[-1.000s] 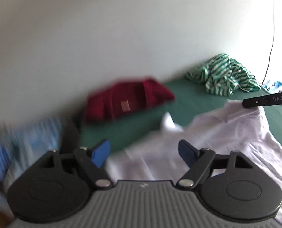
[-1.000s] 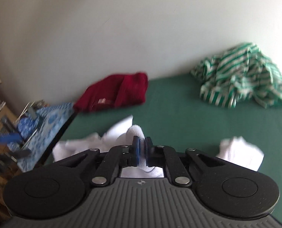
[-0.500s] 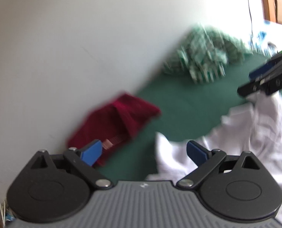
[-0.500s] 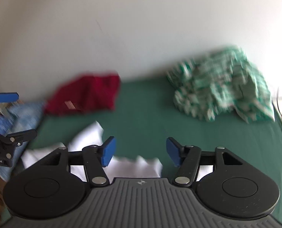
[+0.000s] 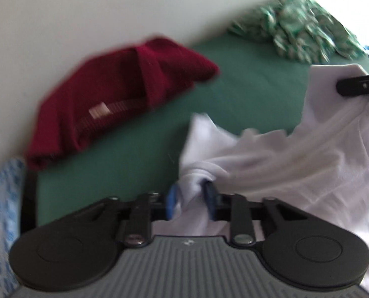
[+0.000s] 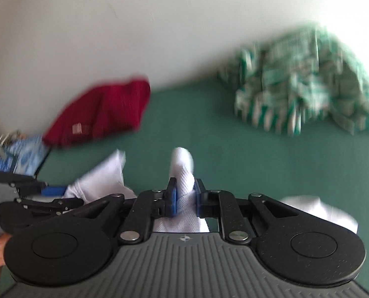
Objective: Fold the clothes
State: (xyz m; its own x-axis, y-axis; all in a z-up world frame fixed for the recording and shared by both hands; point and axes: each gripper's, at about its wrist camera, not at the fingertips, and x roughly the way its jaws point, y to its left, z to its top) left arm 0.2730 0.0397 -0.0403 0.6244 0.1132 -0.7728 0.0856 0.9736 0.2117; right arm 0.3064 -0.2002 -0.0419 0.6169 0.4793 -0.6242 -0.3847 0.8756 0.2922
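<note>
White shirt lies bunched on the green table, near the red sweater, clamped by both the left gripper and the right gripper.

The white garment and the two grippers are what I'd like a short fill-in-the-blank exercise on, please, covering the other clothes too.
1. The left gripper and the right gripper are both shut on the ____ garment.
2. The folded garment lying against the wall is ____ in colour.
3. The crumpled pile at the far right is striped white and ____.
4. All the clothes lie on a ____ surface.

Missing words: white; red; green; green
</note>
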